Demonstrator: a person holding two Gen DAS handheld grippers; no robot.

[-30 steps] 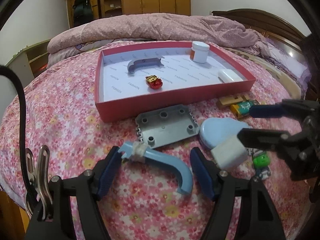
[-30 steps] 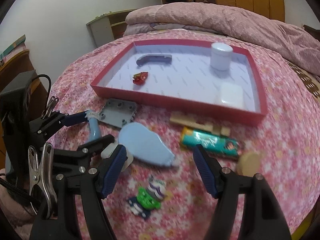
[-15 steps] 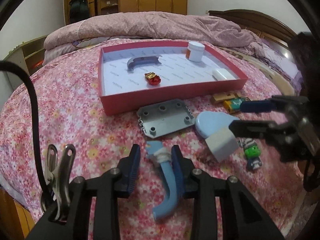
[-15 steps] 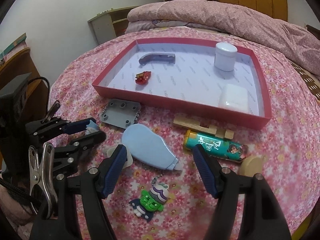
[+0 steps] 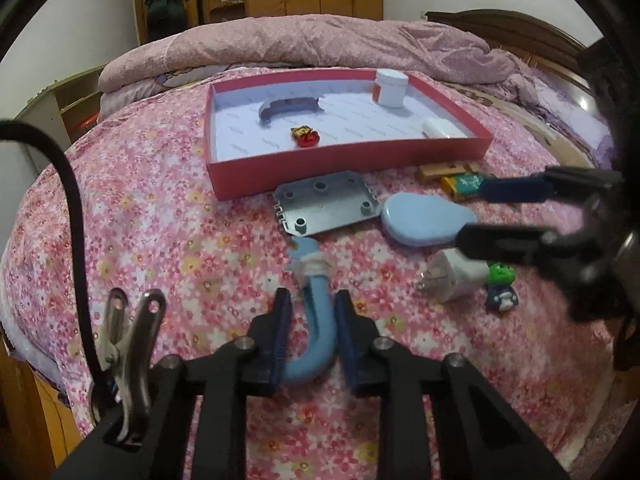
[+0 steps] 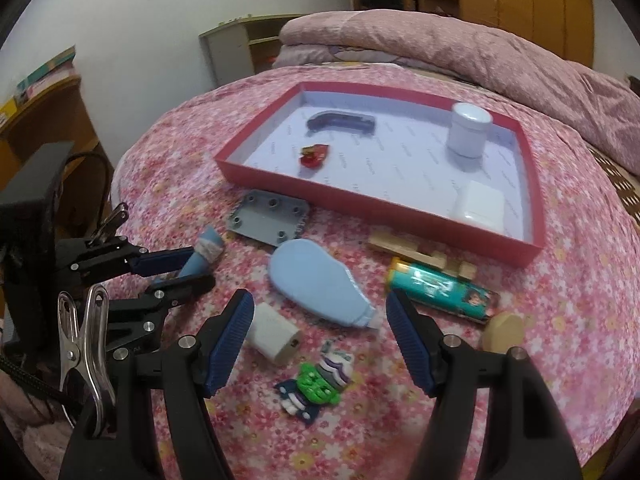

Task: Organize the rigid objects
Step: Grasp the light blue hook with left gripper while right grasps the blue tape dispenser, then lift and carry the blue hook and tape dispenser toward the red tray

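On a flower-print bed (image 5: 160,208), the red tray (image 5: 344,158) already holds four items while others lie loose before it. The left gripper (image 5: 310,320), its jaws just drawn nearly shut, pinches the curved blue handle (image 5: 320,320). Lifting it straight and clearing the tray's near wall looks wise. The right gripper (image 6: 320,336) hovers about half open, empty, above the white plug adapter (image 6: 272,334). Only the right wrist view shows the round wooden disc (image 6: 504,330).
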